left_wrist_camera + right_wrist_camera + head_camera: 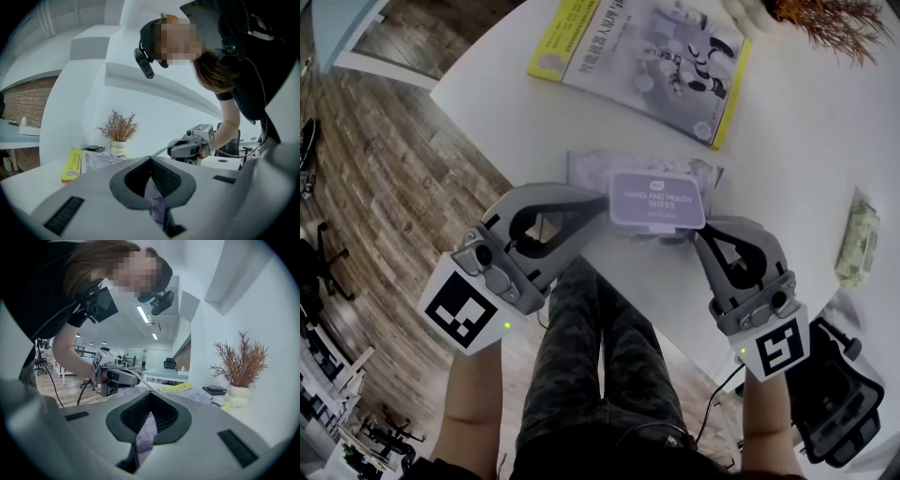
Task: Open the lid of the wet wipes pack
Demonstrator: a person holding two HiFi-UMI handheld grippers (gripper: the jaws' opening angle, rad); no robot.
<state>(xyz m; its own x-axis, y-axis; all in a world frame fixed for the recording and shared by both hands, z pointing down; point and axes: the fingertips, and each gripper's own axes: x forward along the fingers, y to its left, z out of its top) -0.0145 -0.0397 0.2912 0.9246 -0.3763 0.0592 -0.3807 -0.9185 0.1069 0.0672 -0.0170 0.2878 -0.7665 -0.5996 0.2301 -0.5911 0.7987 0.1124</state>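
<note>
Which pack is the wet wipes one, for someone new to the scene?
On the white table, below the yellow-edged book, the wet wipes pack is at the near edge. Its lilac lid sets it apart from the greenish pack farther right.

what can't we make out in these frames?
- Head view: lid faces the camera; open or shut is unclear.
- Left gripper view, right gripper view: the bodies of the left hand-held gripper and right hand-held gripper hide the wet wipes pack, bar a purple sliver in the shut jaws.
- Head view: plant cut by top edge; green packet print too small.
</note>
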